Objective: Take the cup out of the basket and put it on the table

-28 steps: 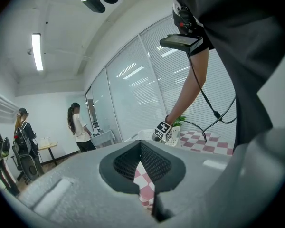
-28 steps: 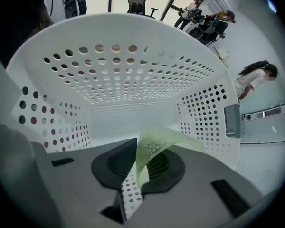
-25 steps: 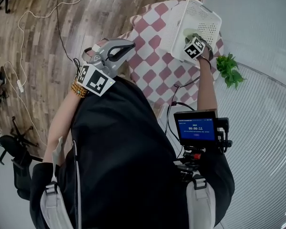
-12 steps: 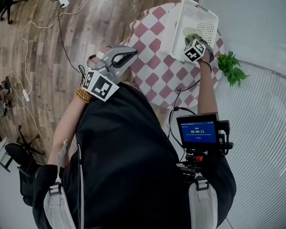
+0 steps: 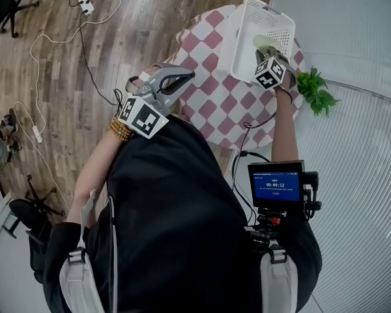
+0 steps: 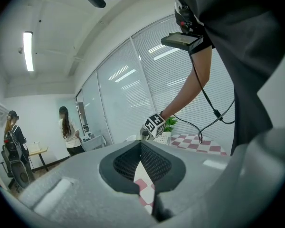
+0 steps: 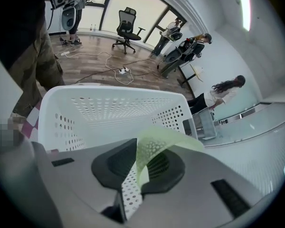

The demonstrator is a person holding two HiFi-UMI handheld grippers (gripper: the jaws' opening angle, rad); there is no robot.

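- The left gripper (image 5: 184, 77) hangs over the wooden floor (image 5: 65, 70), just off the near edge of the table (image 5: 212, 106). Only its own view shows the jaws: the pads meet at their tips with nothing between them, and red-and-white checked cloth shows through the slit behind them.
- That same view alone catches the right arm from the side, and two people (image 6: 66, 132) standing far off at the left.
- From the head view, the white perforated basket (image 5: 246, 19) sits at the table's far edge.
- The right gripper (image 5: 264, 52) reaches over the basket. Its own view shows the pads pinching the thin wall of the pale green cup (image 7: 167, 139), held inside the basket's walls.
- From above, the cup is only a green sliver past the marker cube (image 5: 271, 73). Its base is hidden in both views, so whether it touches the basket's floor cannot be told.
- A small green plant (image 5: 313, 91) sits at the right.
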